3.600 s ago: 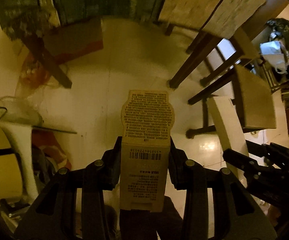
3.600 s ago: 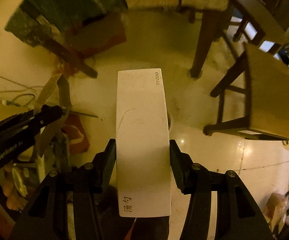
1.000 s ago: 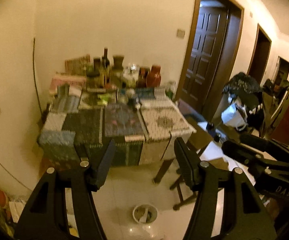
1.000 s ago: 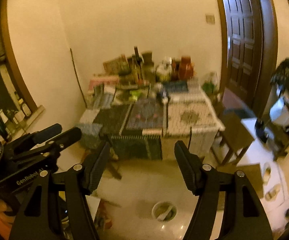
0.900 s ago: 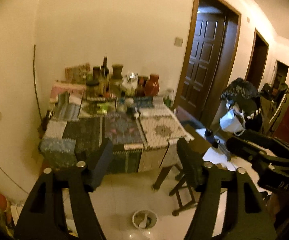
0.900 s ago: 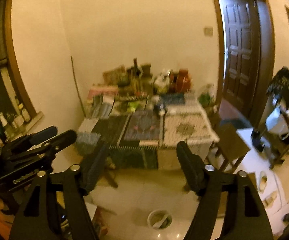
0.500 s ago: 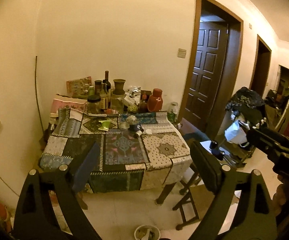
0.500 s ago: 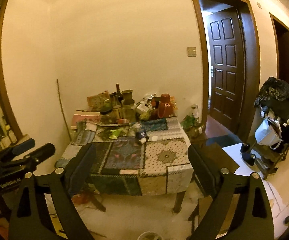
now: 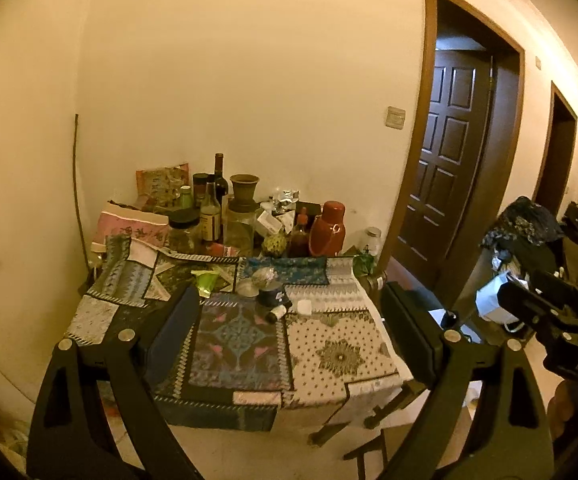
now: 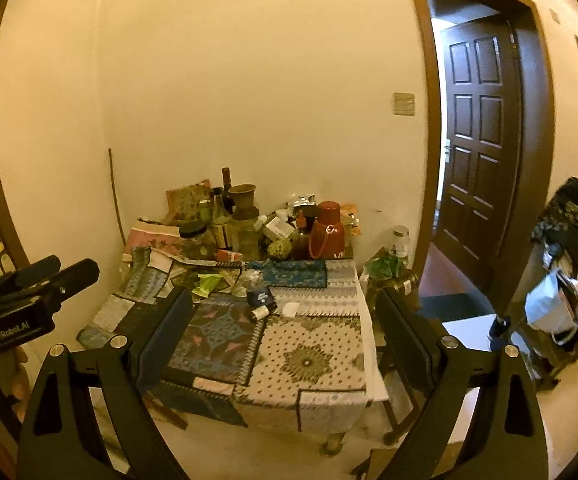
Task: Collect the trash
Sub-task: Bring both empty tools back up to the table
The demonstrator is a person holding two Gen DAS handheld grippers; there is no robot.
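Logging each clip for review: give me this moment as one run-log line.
left gripper: open, empty | right gripper: open, empty | both face cluttered table | green wrapper on table | phase: approach

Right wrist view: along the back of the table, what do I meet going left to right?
Pink box → dark-lidded jar → brown vase → red thermos → clear jar → dark door.

Dim, warm yellow indoor light, strong fisheye bending and dark vignette at the edges, slight softness
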